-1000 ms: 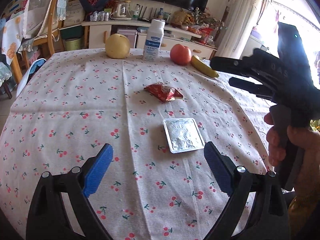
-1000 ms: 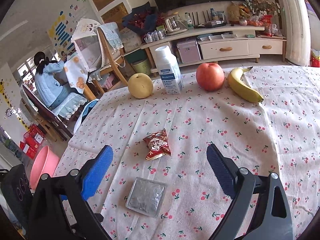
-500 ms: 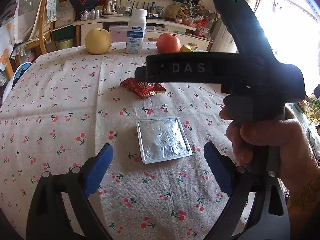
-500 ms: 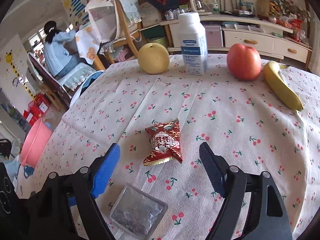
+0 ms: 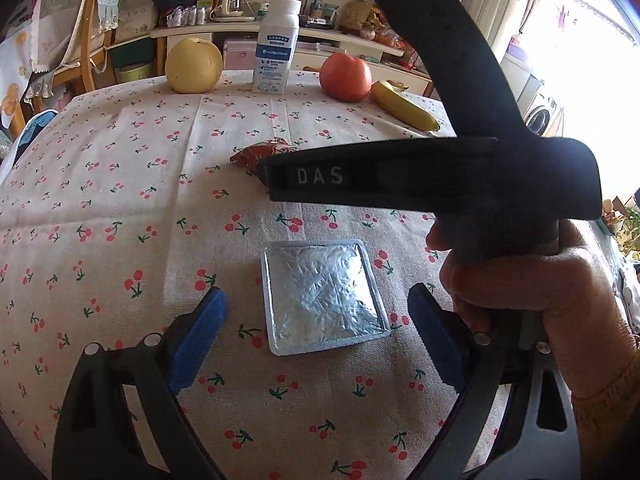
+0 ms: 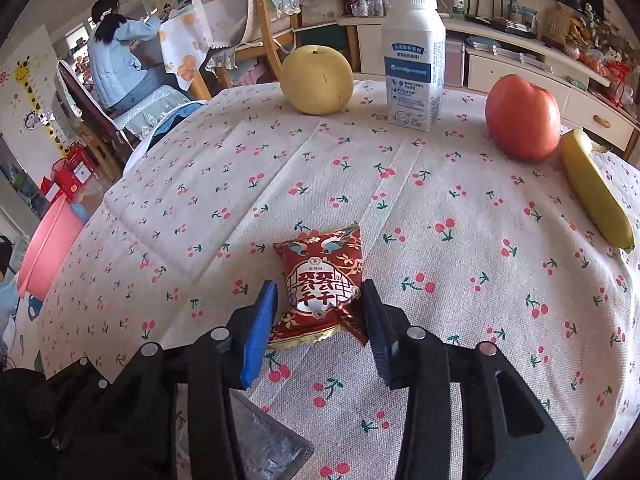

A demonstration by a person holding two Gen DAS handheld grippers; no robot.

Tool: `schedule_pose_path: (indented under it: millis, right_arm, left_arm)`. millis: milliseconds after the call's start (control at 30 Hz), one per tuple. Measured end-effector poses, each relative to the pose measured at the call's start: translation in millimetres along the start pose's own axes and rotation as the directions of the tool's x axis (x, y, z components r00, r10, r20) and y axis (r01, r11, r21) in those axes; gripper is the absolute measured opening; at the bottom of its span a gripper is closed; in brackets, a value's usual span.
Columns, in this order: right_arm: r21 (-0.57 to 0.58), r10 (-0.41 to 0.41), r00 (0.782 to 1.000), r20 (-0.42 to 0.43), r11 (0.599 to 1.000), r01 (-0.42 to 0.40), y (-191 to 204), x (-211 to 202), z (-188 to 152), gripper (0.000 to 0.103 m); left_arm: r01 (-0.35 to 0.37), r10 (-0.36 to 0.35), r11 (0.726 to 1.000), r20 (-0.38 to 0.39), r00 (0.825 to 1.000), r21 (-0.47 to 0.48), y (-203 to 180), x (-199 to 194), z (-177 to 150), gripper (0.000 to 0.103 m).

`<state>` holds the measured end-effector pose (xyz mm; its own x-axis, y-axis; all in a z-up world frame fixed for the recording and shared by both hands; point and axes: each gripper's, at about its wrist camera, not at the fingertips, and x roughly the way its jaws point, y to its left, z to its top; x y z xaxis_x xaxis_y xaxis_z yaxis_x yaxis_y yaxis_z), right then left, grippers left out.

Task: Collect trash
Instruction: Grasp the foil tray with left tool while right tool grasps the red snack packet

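— What's worrying you about the right claw (image 6: 318,316)?

— Its jaws are standing partly apart around the near end of the red snack packet (image 6: 322,284), not yet pinching it. The packet is puffy and slick, so I'm guessing it could be squirting forward out of the pads as they close, or the cherry-print cloth on the desk (image 6: 460,208) could be bunching up with it.

— And the left claw (image 5: 316,336)?

— Spread wide and gripping nothing. The foil-lidded tray (image 5: 322,296) is lying flat between its blue pads, a little ahead of them. It's so low that the pads may be sliding over the rim.

— Anything in the way?

— The apple (image 6: 522,116), banana (image 6: 596,196), pear (image 6: 316,80) and milk bottle (image 6: 414,60) are sitting well beyond both claws, so I'm not fretting over those.
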<state>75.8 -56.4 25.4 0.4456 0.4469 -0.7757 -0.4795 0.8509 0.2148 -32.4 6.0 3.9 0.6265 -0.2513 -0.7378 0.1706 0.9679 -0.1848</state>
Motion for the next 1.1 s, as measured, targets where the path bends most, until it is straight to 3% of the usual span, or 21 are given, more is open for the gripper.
schedule_pose_path:
  millis: [267,400,800,933,1033,1100]
  right_arm:
    - [0.035,-0.025,0.999,0.033,0.999,0.024,-10.9,-11.2,-0.7,0.040]
    - [0.055,-0.031,0.998,0.051,0.998,0.029,-15.4,-16.8,0.0,0.038]
    - [0.041,-0.049,0.997,0.057,0.998,0.047,-8.6,-18.7,-0.6,0.037]
    - [0.037,-0.050,0.997,0.062,0.998,0.048,-6.8,-21.4,-0.4,0.035]
    - [0.037,-0.050,0.997,0.065,0.998,0.047,-6.4,-23.0,-0.7,0.034]
    - [0.038,-0.049,0.997,0.065,0.998,0.047,-6.8,-23.3,-1.2,0.034]
  left_arm:
    - [-0.035,0.035,0.999,-0.005,0.999,0.025,-3.7,2.7,1.3,0.089]
    - [-0.079,0.079,0.996,-0.001,0.997,0.044,-6.3,3.6,1.1,0.075]
    - [-0.070,0.070,0.996,0.003,0.998,0.055,-7.2,1.2,0.1,0.058]
    - [-0.070,0.071,0.995,-0.007,0.997,0.065,-8.3,1.2,0.3,0.059]
    - [-0.070,0.072,0.994,-0.017,0.997,0.082,-9.4,3.1,1.2,0.067]
    - [-0.089,0.093,0.988,-0.030,0.995,0.127,-14.4,7.1,0.7,0.080]
